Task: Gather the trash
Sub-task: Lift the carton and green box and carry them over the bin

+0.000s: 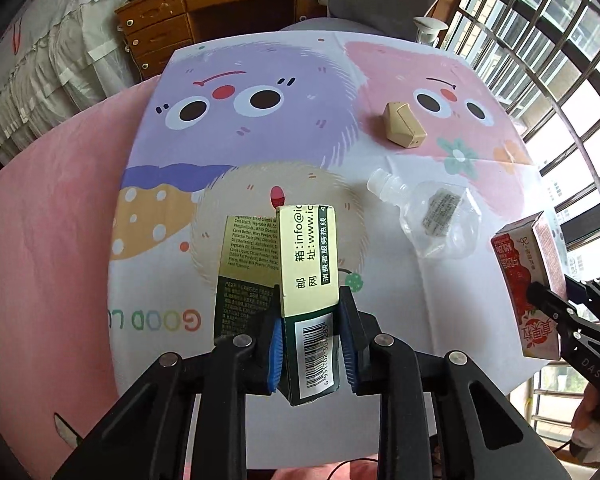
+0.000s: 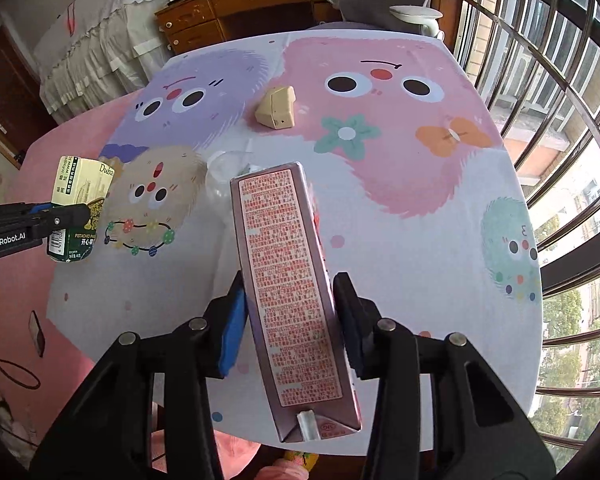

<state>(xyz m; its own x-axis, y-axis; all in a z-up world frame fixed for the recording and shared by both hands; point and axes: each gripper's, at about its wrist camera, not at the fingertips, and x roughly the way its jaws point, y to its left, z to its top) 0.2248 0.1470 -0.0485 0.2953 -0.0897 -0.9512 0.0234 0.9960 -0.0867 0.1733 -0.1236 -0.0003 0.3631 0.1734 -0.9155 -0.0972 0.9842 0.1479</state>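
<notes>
Green box (image 1: pixel 308 288) between left tongs (image 1: pixel 311 344)

Left gripper (image 1: pixel 309 334) of matte black linkage arms, round silver rivets at the joints, blue pads inside its fingers (image 1: pixel 274 354), white "GenRobot.AI" lettering, right gripper (image 2: pixel 290 322) built alike, "DAS" embossed

Daylight floods in from the barred window (image 2: pixel 548 80) on the right, blown nearly white at its edge. The table (image 1: pixel 260 152) is evenly bright, shadows soft. Fisheye bends the bars; corners go black. Text on the cartons stays sharp.
</notes>
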